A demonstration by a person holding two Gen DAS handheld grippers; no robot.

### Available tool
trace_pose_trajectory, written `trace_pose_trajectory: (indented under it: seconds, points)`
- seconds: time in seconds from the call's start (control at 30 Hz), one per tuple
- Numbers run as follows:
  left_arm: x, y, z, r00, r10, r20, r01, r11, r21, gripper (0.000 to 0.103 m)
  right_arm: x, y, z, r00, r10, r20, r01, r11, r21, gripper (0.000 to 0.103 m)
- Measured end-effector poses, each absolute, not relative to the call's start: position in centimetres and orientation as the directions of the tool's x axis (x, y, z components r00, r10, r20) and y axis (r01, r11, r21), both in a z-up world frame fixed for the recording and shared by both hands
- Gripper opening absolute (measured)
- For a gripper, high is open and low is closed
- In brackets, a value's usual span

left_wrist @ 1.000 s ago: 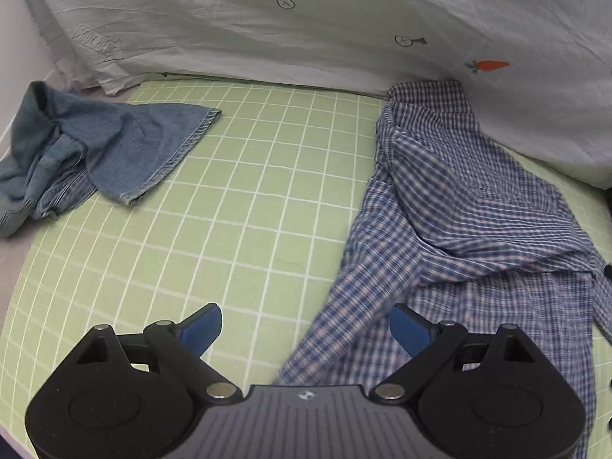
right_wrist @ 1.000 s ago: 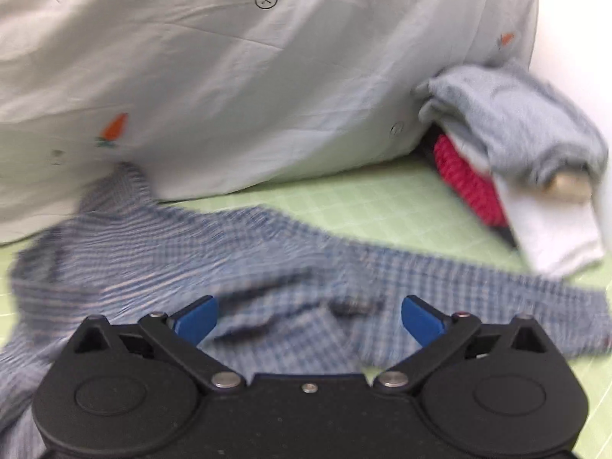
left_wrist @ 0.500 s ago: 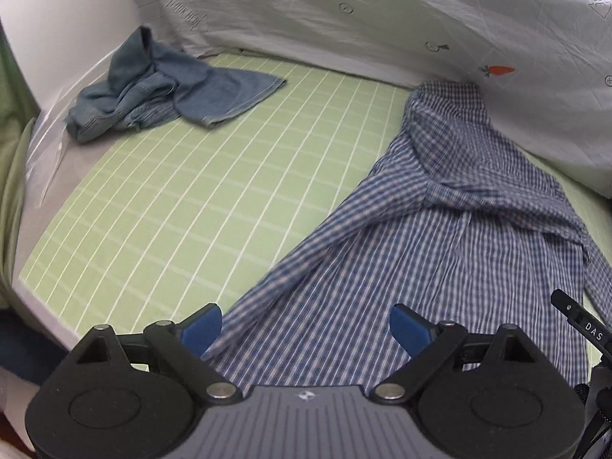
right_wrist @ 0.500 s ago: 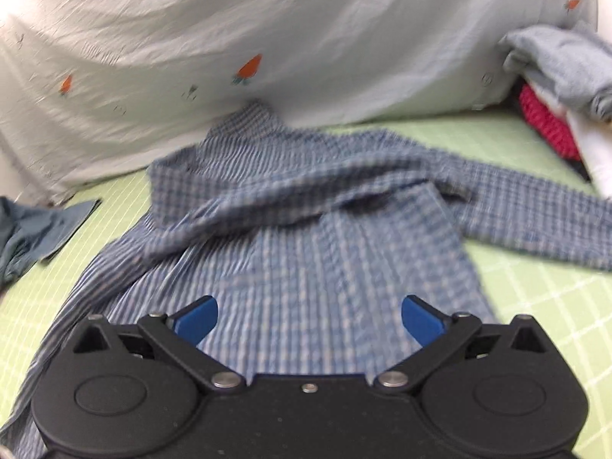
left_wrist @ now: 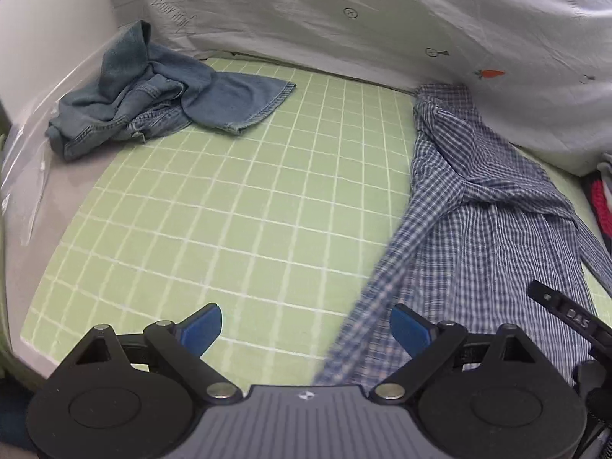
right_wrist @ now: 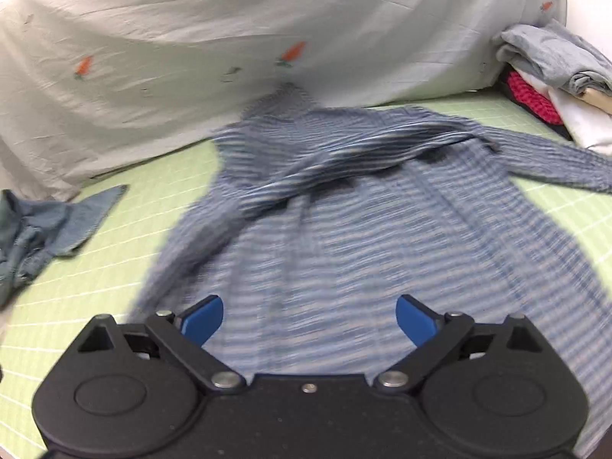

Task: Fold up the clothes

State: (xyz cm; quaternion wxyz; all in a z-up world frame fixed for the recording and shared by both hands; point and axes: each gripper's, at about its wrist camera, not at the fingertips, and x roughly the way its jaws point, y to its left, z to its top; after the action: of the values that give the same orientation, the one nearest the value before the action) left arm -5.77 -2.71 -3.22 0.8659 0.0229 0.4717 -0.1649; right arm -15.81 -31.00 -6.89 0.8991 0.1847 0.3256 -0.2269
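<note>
A blue checked shirt [left_wrist: 474, 229] lies spread on the green grid mat [left_wrist: 244, 199], collar at the back, one sleeve crossed over its chest; it also fills the right wrist view [right_wrist: 363, 237], blurred. My left gripper [left_wrist: 306, 329] is open and empty above the shirt's left hem edge. My right gripper [right_wrist: 310, 319] is open and empty above the shirt's lower body. A crumpled pair of jeans [left_wrist: 153, 95] lies at the back left of the mat.
A white sheet with carrot prints [left_wrist: 382, 19] drapes along the back. A stack of folded clothes [right_wrist: 554, 84], grey, red and white, stands at the right. The mat's front edge and a white wall [left_wrist: 46, 38] are at the left.
Both grippers have pulled back toward the front of the mat, so the whole shirt now shows. The left view has swung left; both grippers stay open.
</note>
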Motion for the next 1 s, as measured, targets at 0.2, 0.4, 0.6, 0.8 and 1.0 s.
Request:
trace_pose_trajectory:
  seconds: [0.2, 0.4, 0.6, 0.8, 1.0]
  points:
    - [-4.8, 3.5, -3.1, 0.48, -0.291, -0.828, 0.352, 0.928, -0.121, 0.094, -13.3, -21.6, -7.0, 0.672, -0.265, -0.691, 0.54, 0.815, 0.213, 0.089]
    - [-4.4, 6.7, -4.3, 0.423, -0.317, -0.849, 0.42, 0.899, -0.126, 0.094, -11.4, -16.5, -8.3, 0.671, -0.179, -0.72, 0.482, 0.843, 0.24, 0.071]
    - [-4.0, 9.3, -3.8, 0.436, -0.319, -0.841, 0.413, 0.902, -0.128, 0.094, -10.9, -14.6, -10.2, 0.63, -0.114, -0.768, 0.477, 0.838, 0.267, 0.041]
    - [-3.6, 9.9, -4.3, 0.416, -0.336, -0.845, 0.406, 0.9, -0.158, 0.094, -11.4, -14.8, -10.1, 0.65, -0.064, -0.758, 0.451, 0.834, 0.316, 0.009]
    - [-2.8, 8.8, -3.7, 0.435, -0.357, -0.826, 0.381, 0.905, -0.19, 0.094, -11.9, -15.8, -8.5, 0.677, -0.04, -0.735, 0.413, 0.847, 0.334, 0.003]
